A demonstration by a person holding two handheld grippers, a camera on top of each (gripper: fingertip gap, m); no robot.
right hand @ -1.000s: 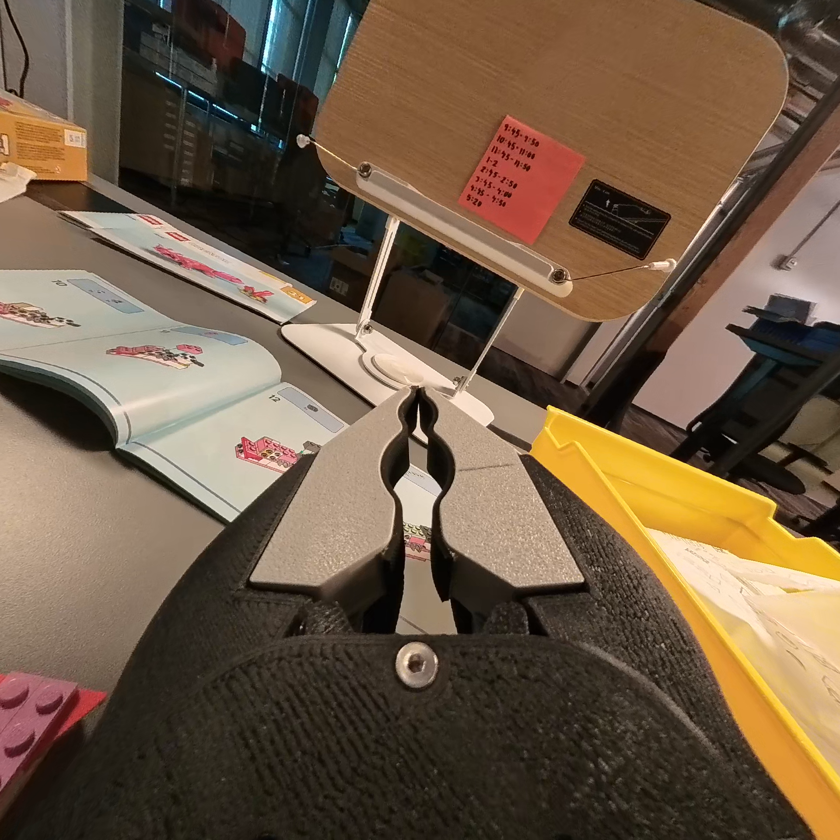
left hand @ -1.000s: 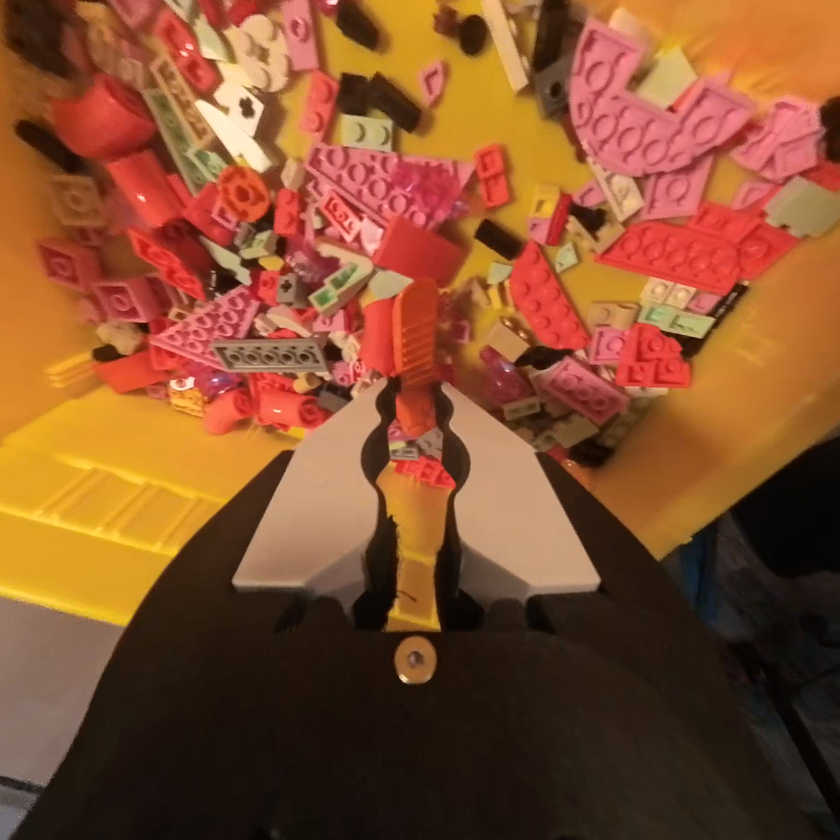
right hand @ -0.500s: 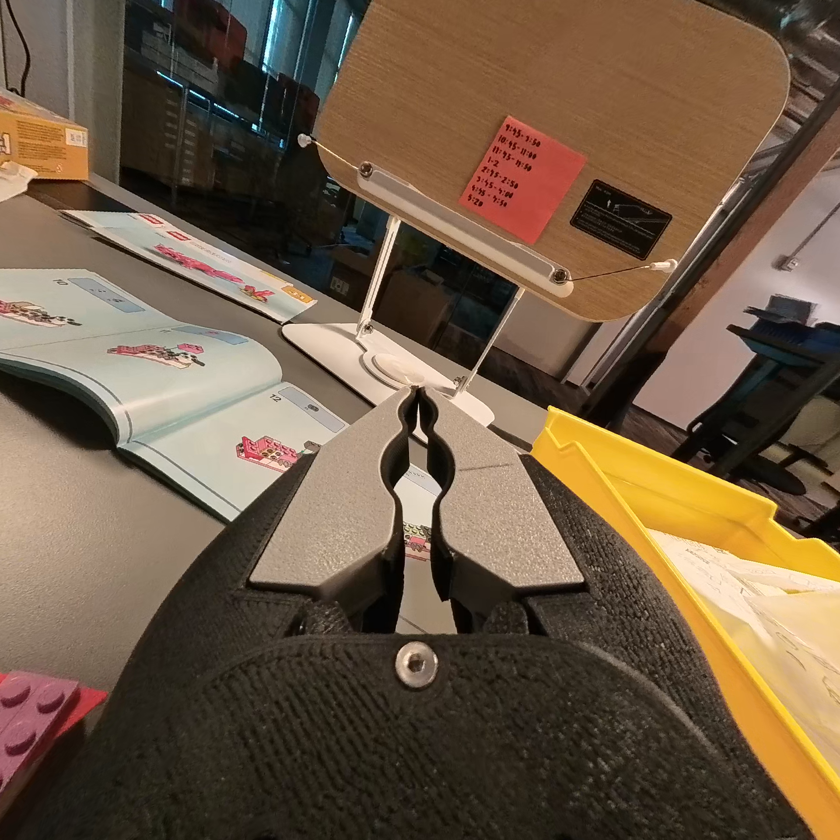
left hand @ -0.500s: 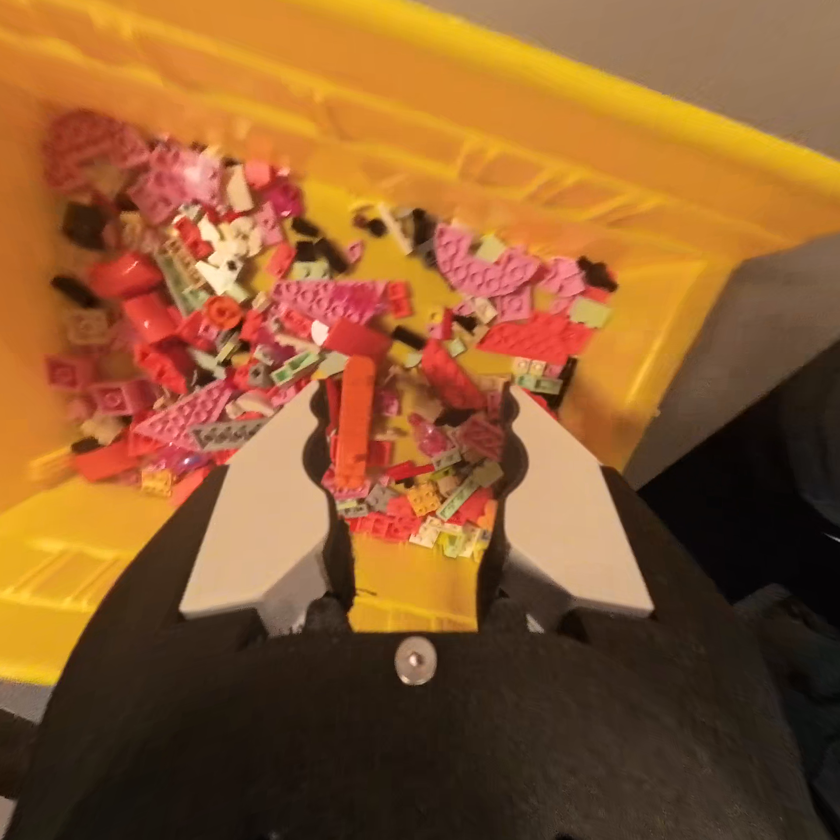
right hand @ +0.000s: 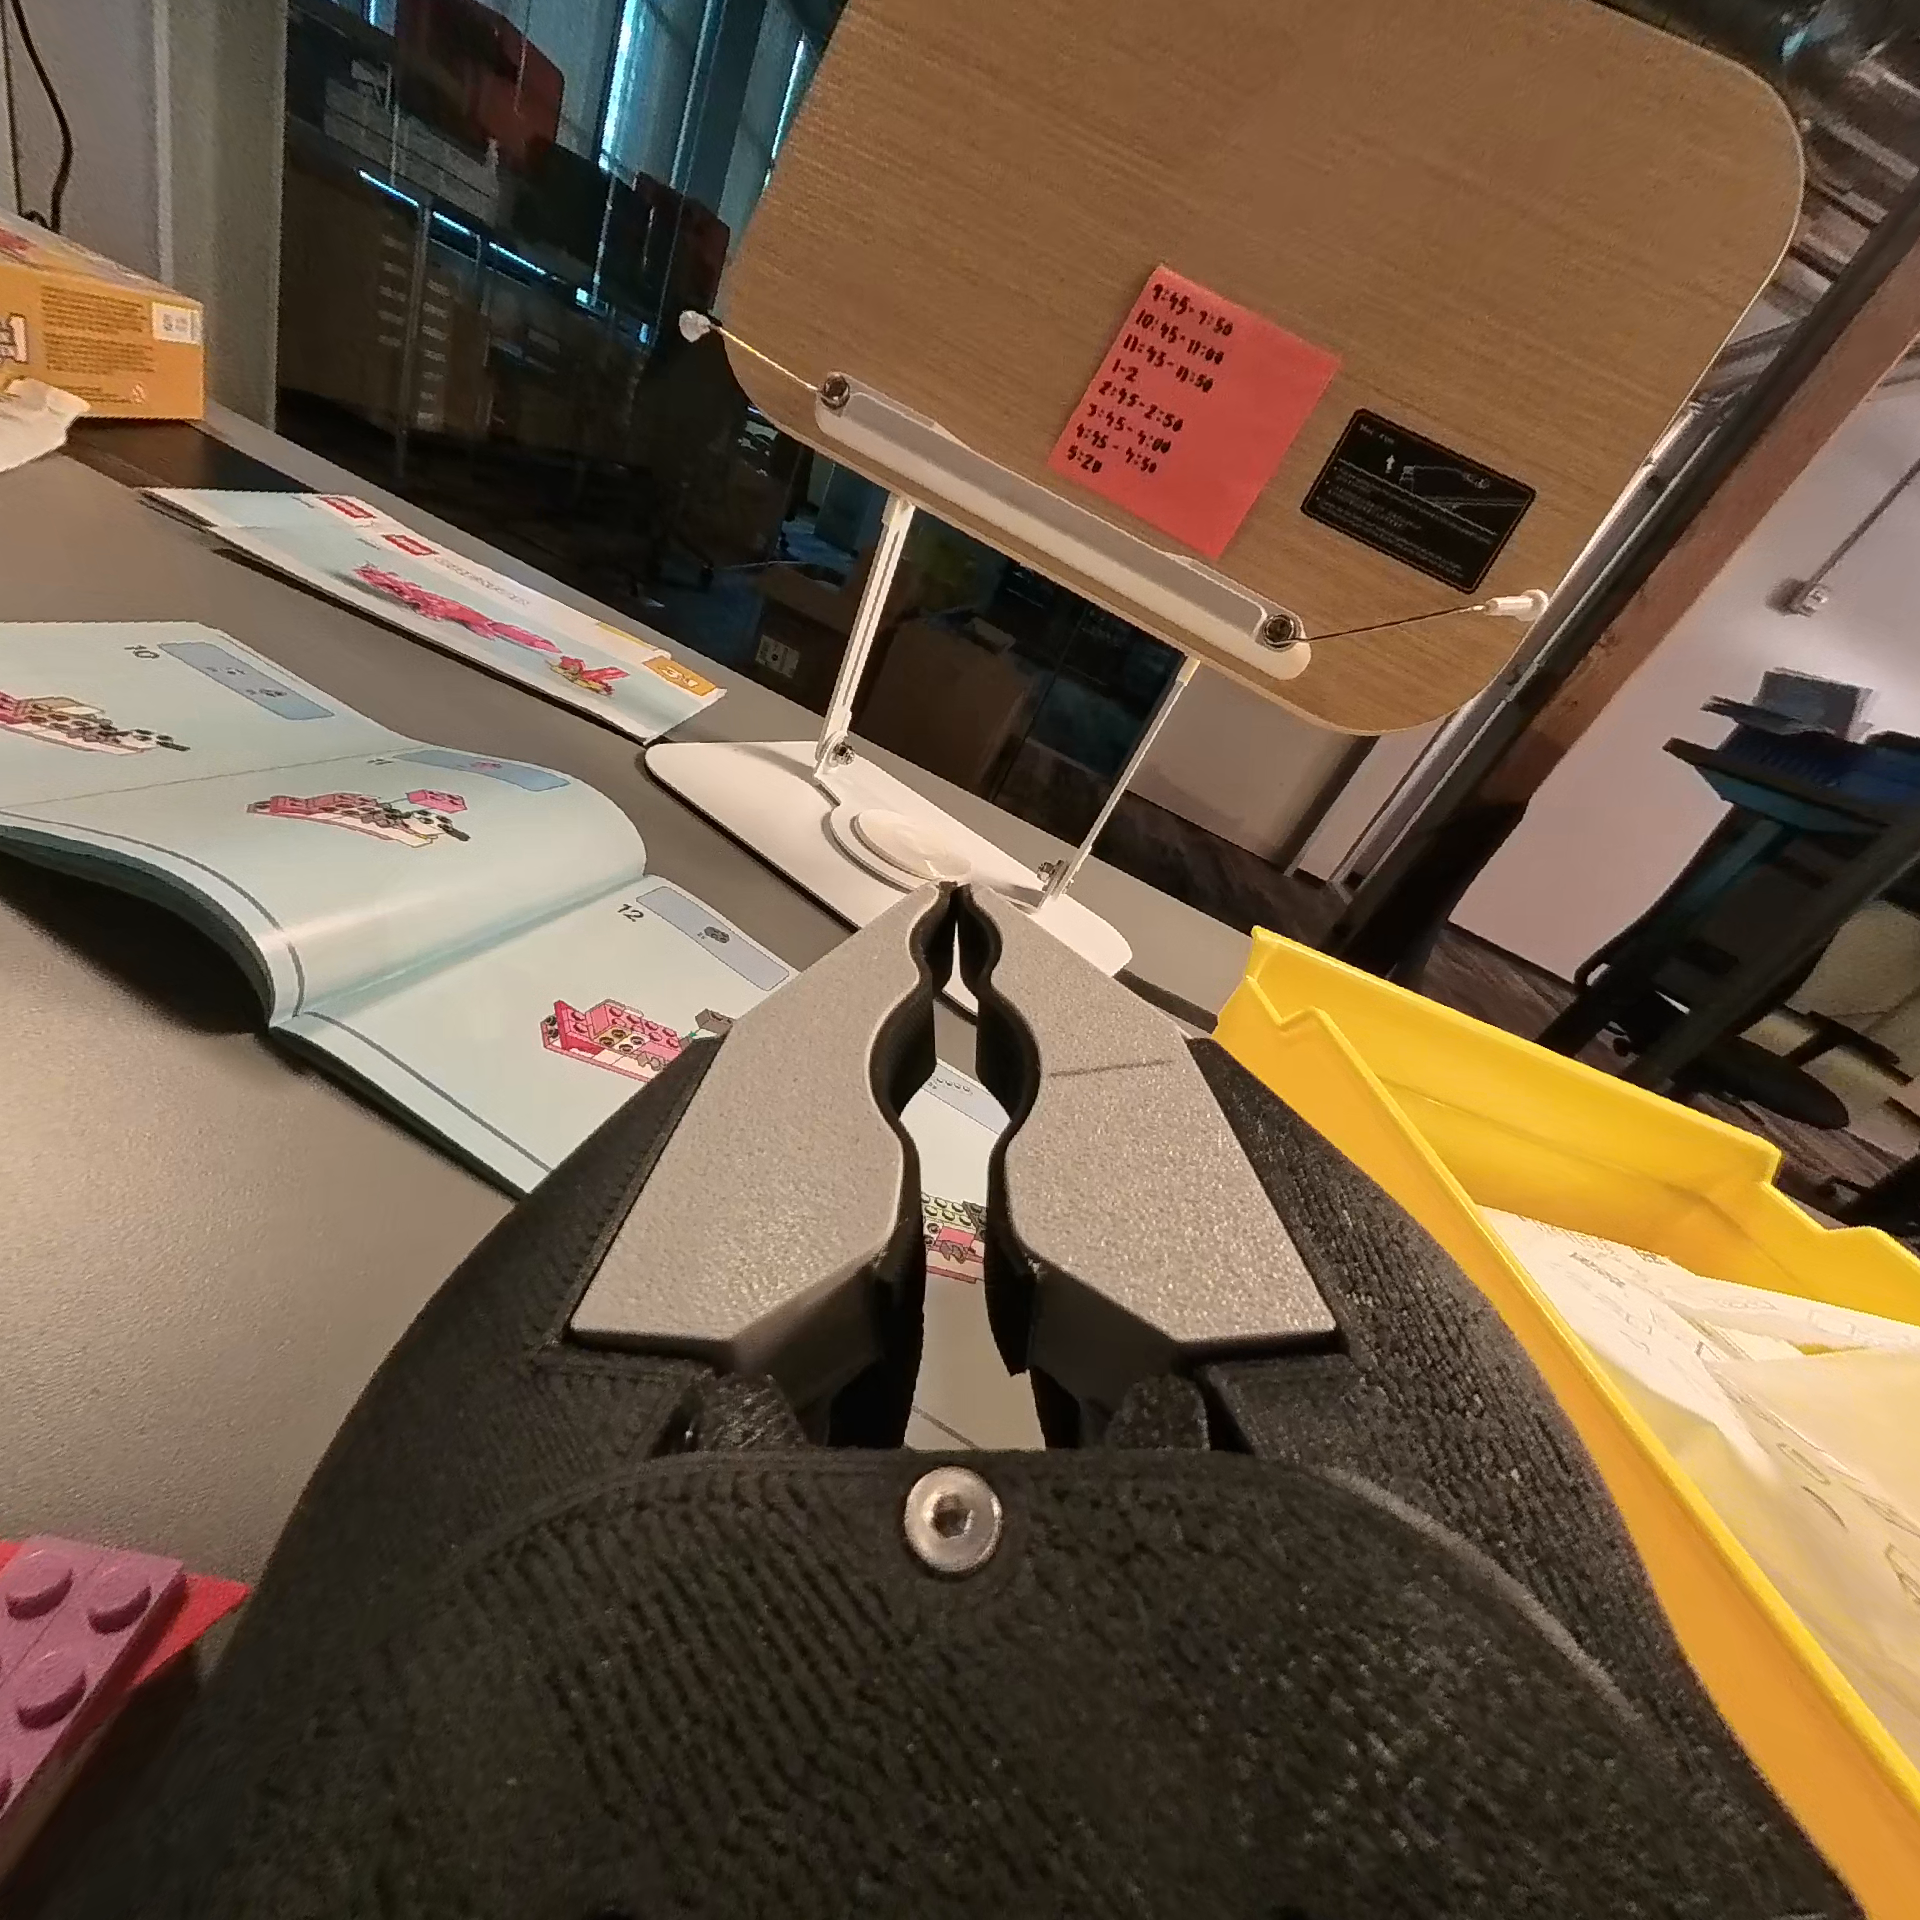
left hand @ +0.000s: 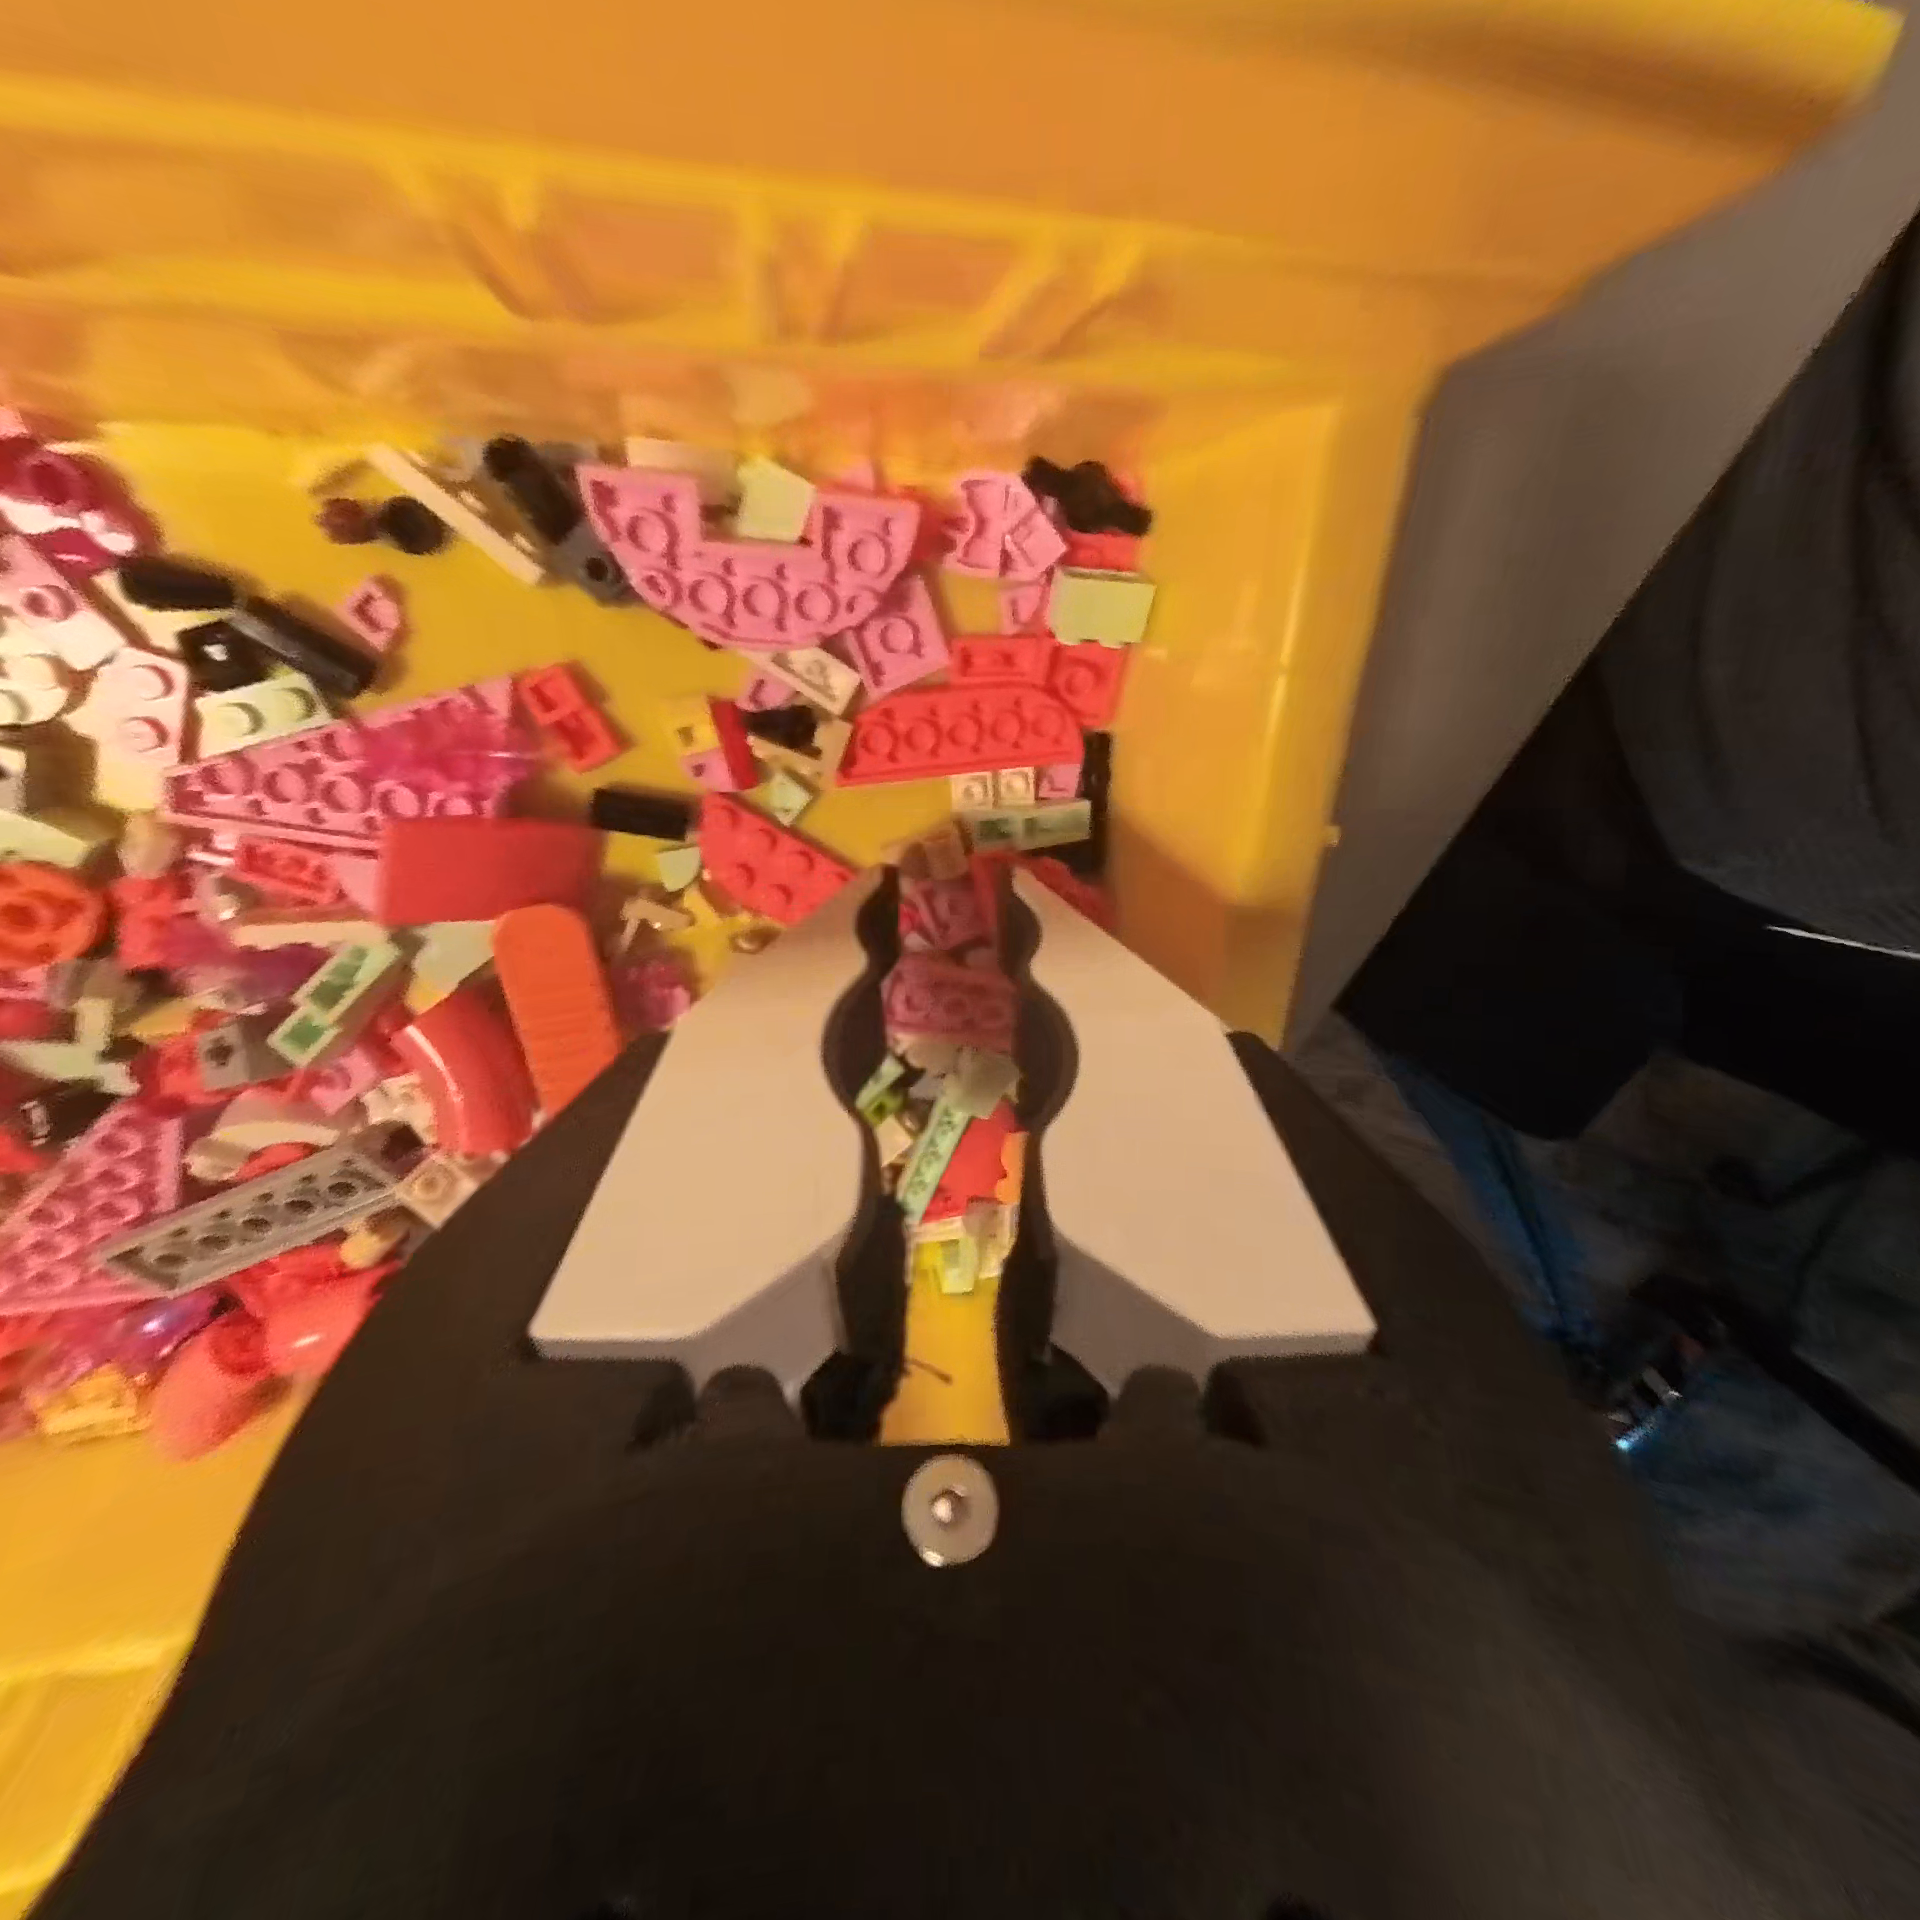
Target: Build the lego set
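The left gripper (left hand: 945, 904) hangs over the near right corner of the bin (left hand: 1226, 644). Its fingers (left hand: 1132, 1122) stand close together, and a pink brick (left hand: 940, 920) fills the narrow gap at the tips, apparently clamped, though blur hides the contact. An orange piece (left hand: 551, 997) lies loose in the bin, left of the fingers, among the brick pile (left hand: 343, 790) that covers the bin floor. The right gripper (right hand: 954, 891) is outside, left of a second bin (right hand: 1455, 1132). Its fingertips are pressed together with nothing between them. An open booklet (right hand: 416, 914) and a stand (right hand: 1247, 312) lie beyond.
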